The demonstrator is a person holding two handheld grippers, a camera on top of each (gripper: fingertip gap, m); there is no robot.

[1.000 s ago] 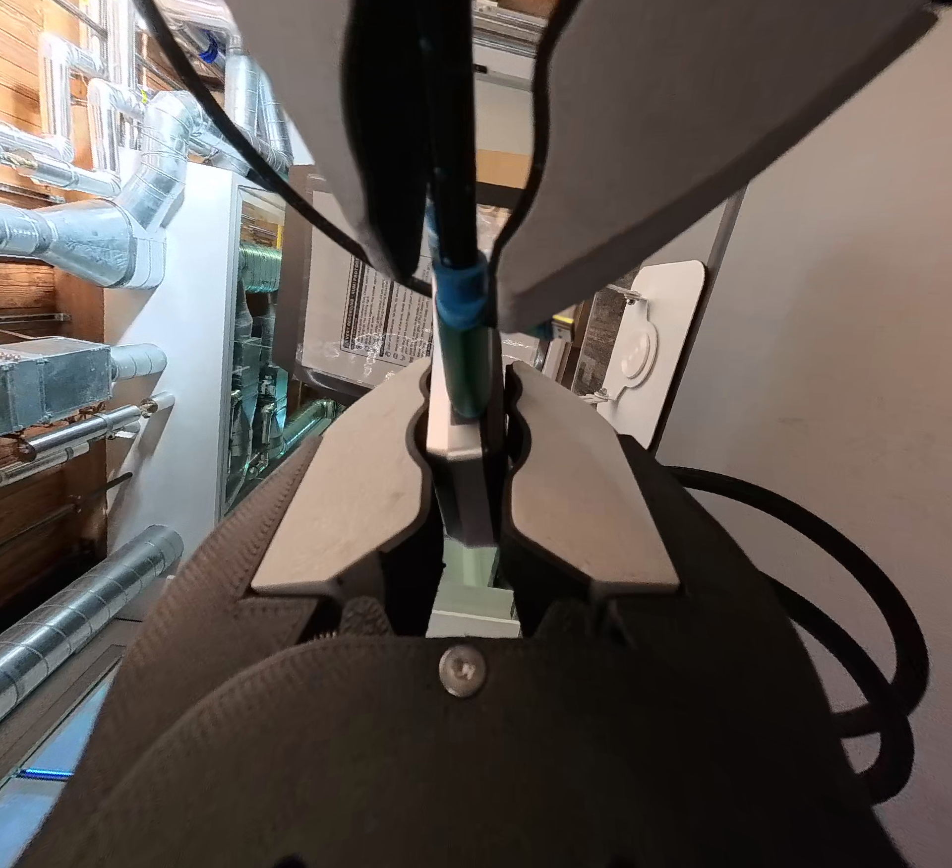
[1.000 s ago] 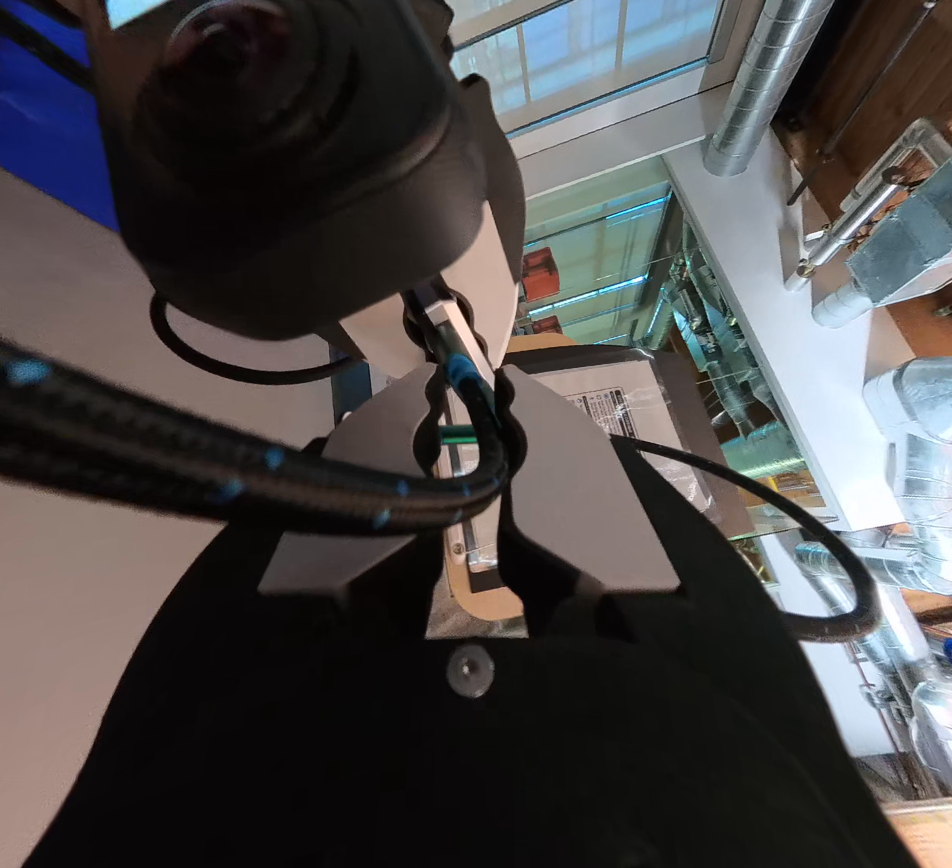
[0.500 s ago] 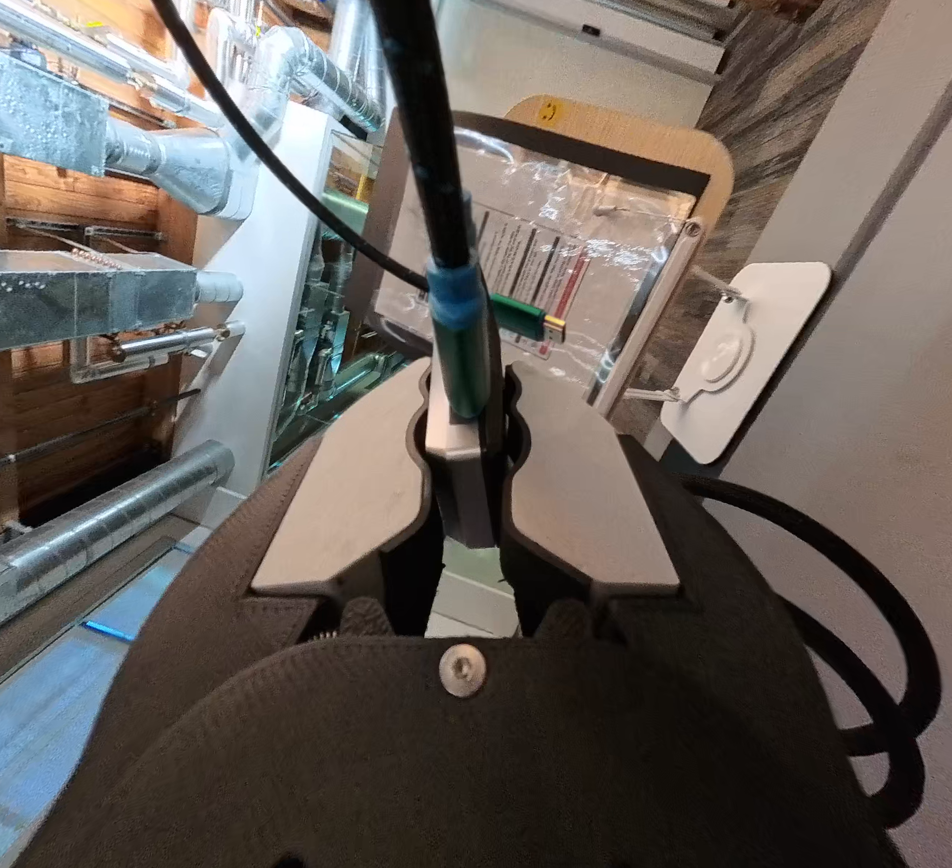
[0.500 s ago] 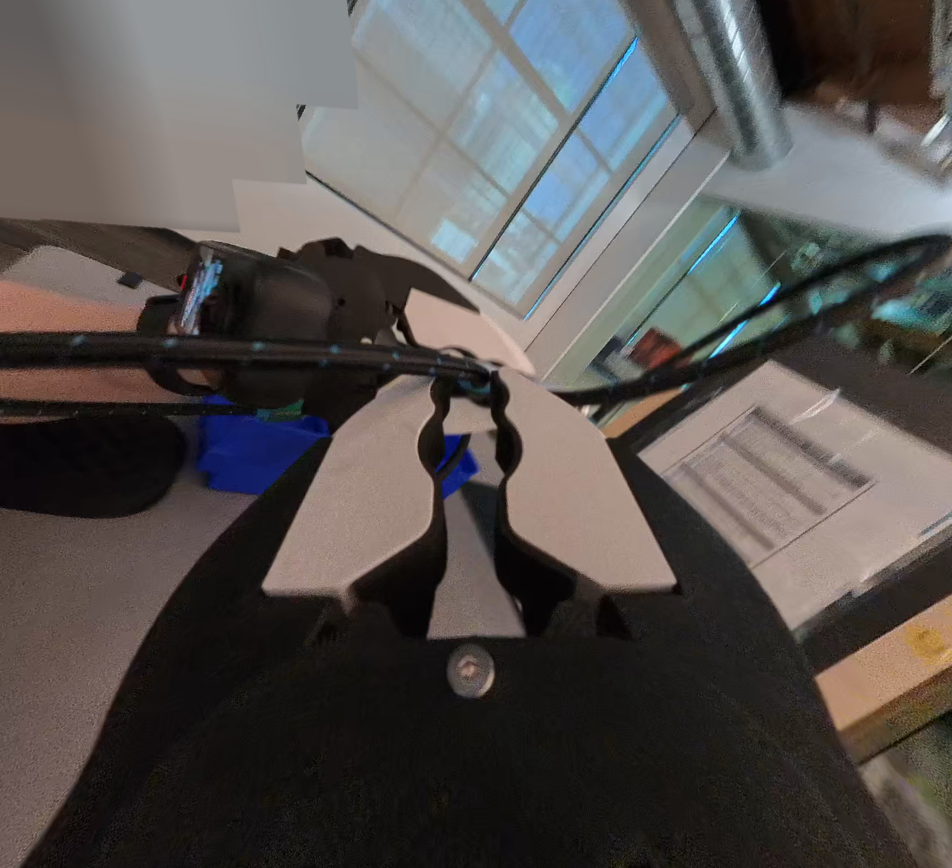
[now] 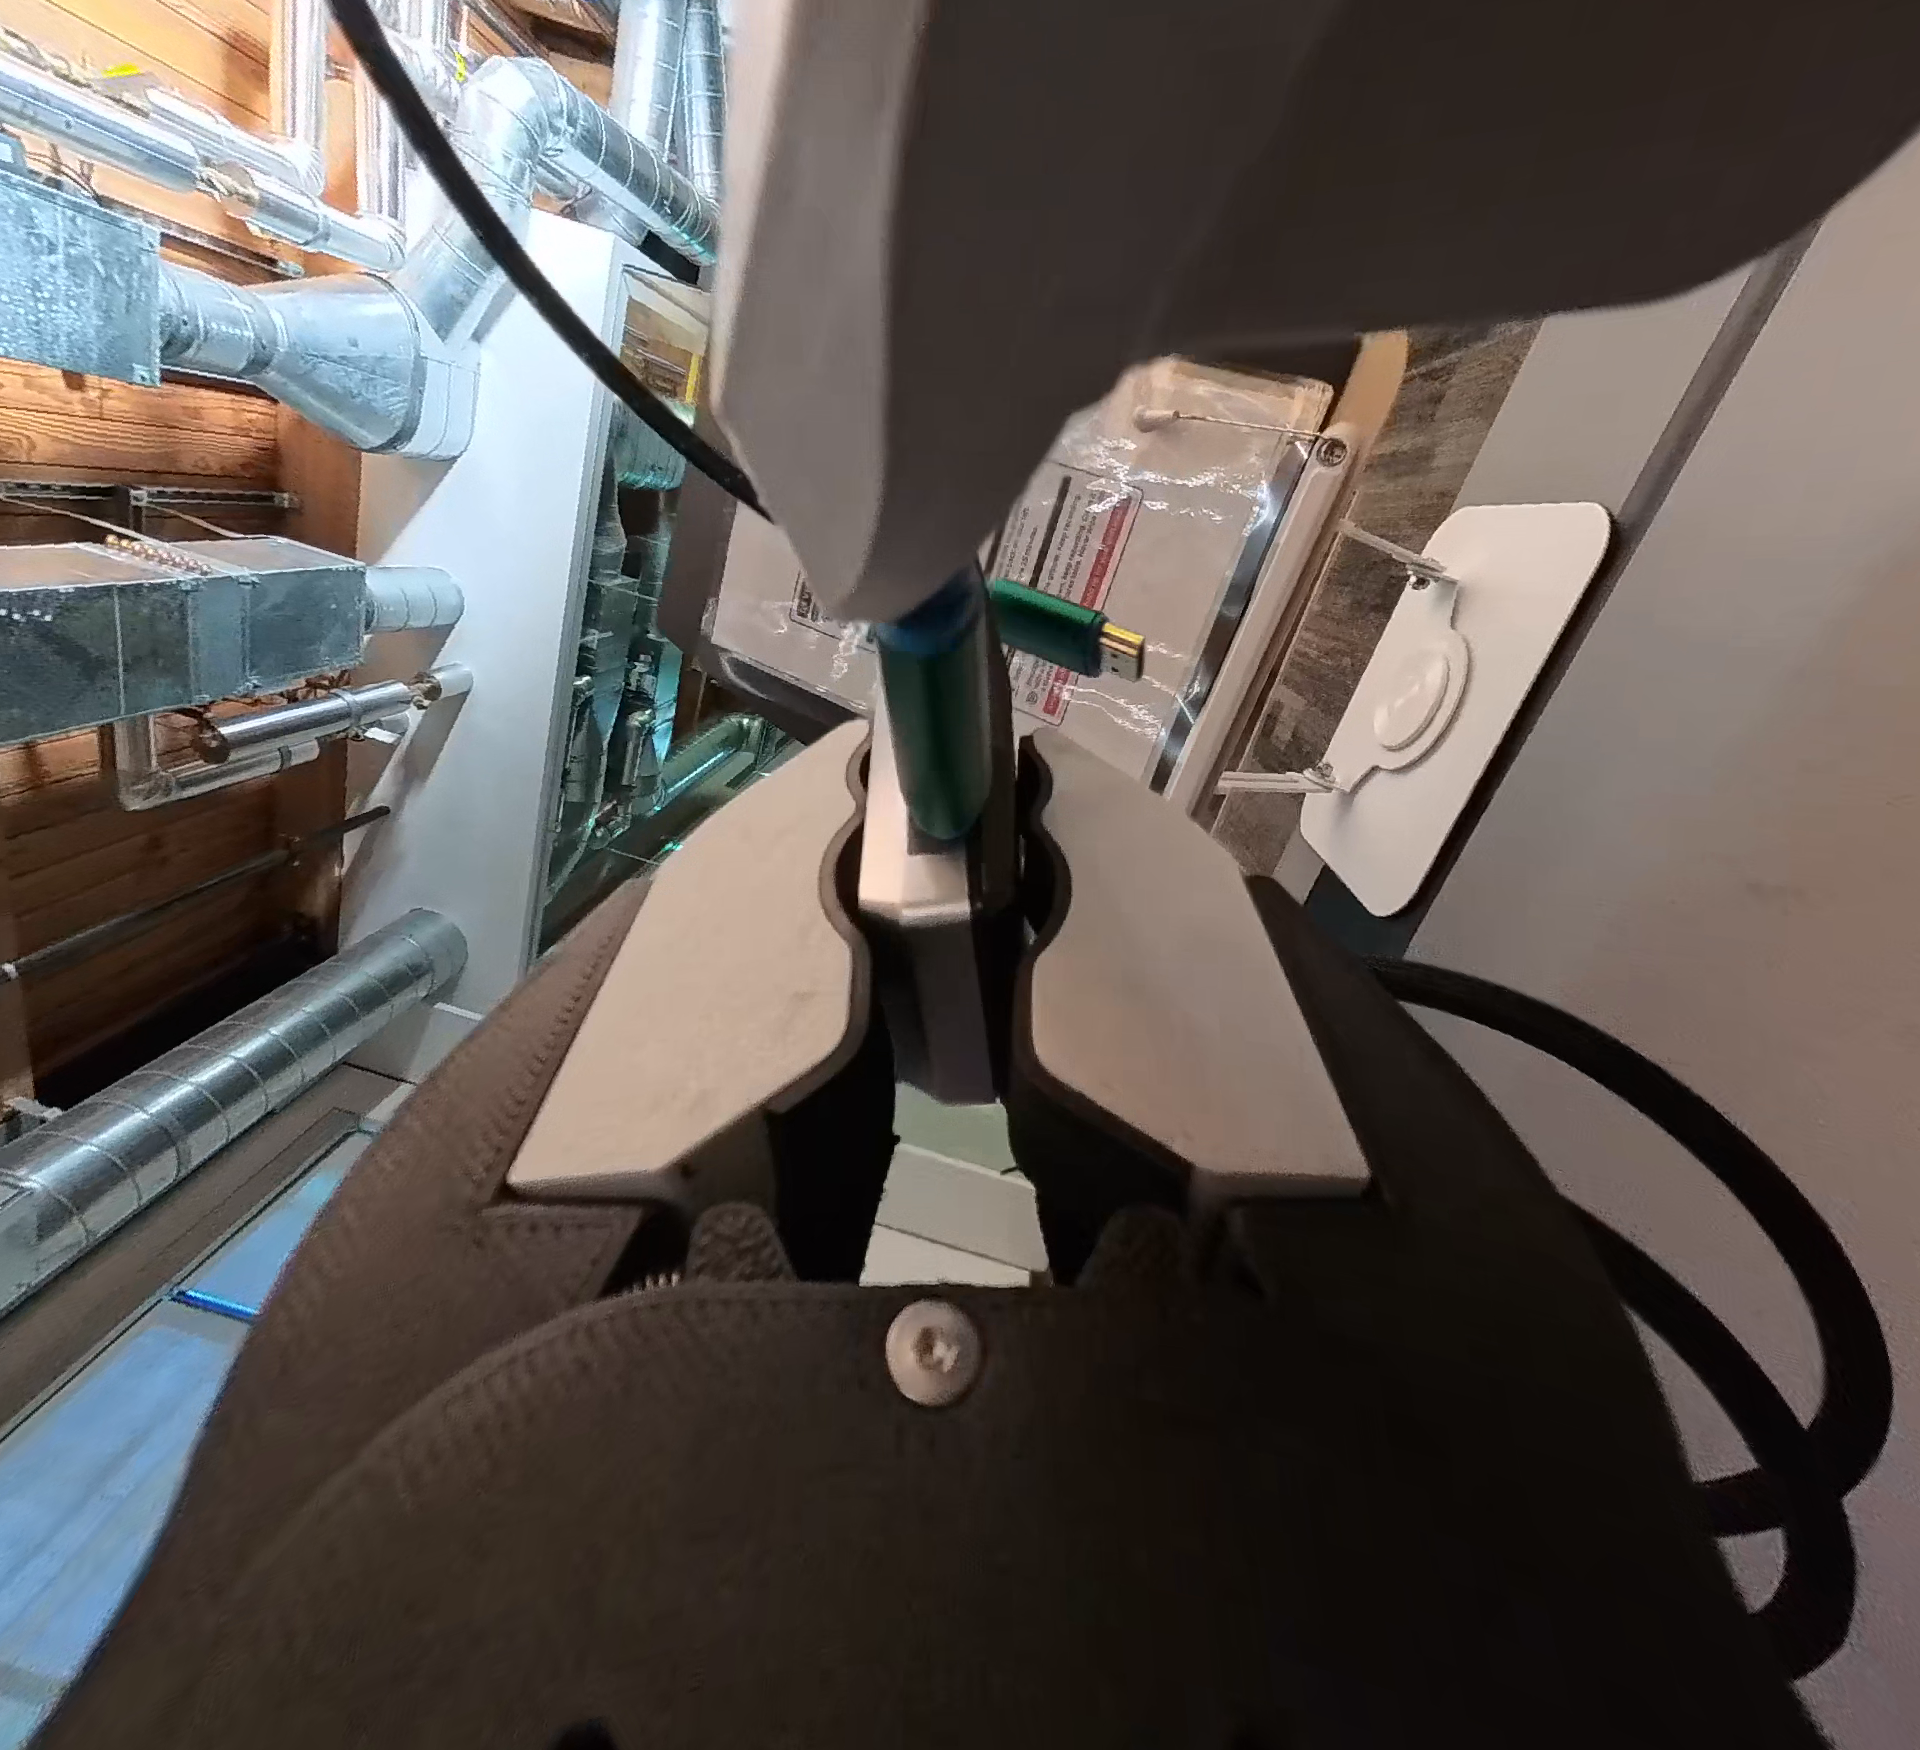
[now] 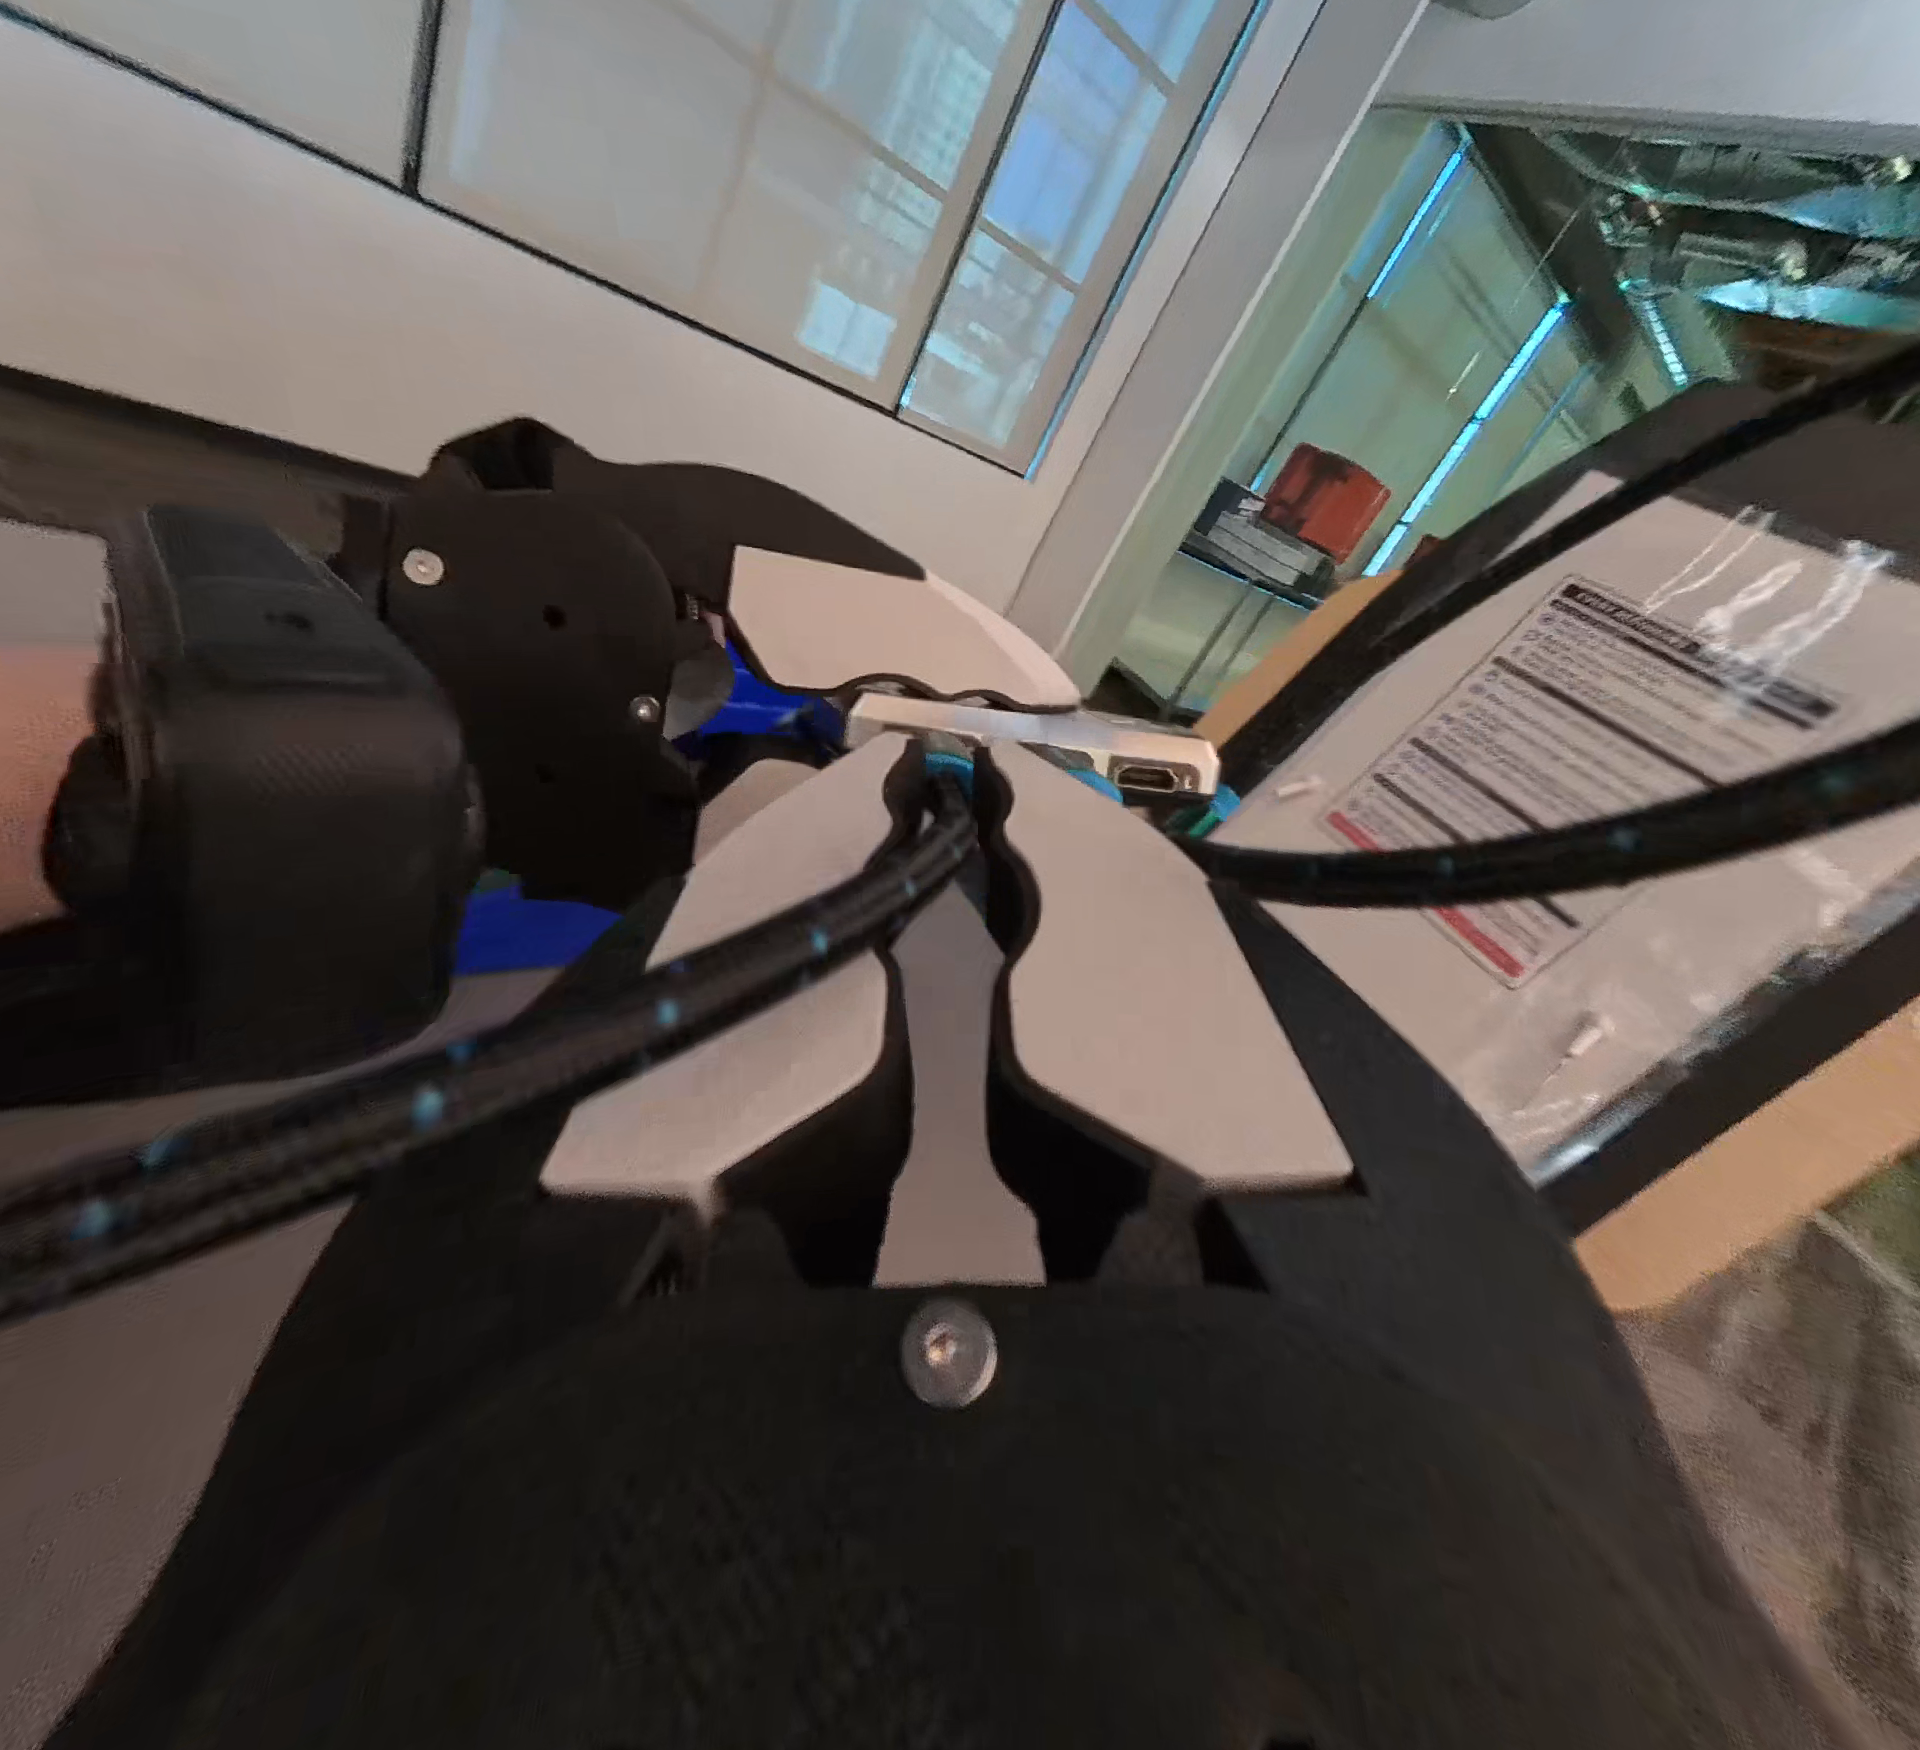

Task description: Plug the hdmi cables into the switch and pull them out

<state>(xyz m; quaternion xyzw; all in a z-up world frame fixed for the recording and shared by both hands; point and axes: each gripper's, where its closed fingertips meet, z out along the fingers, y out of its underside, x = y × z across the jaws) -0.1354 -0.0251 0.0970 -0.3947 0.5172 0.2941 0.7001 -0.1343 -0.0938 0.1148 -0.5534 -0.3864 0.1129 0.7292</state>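
Left gripper [image 5: 940, 879] jaws clamped on silver switch [image 5: 925, 952], green plug [image 5: 935, 744] seated in its far end. Right gripper [image 6: 951, 791] jaws apparently pinching braided cable [image 6: 644, 1004] just beneath switch. Second green plug [image 5: 1060, 640] loose, far right.

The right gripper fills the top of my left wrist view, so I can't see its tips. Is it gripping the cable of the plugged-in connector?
Observer: Yes. The right gripper is closed on the braided cable, just behind its blue collar.
Operator: Does the switch have a free port?
Observer: One. There is an empty port in the end face of the switch, towards the right wrist camera.
Operator: Is anything crossing near that gripper?
Observer: A second braided cable runs from beside the switch off to the right, in front of the laminated sheet.
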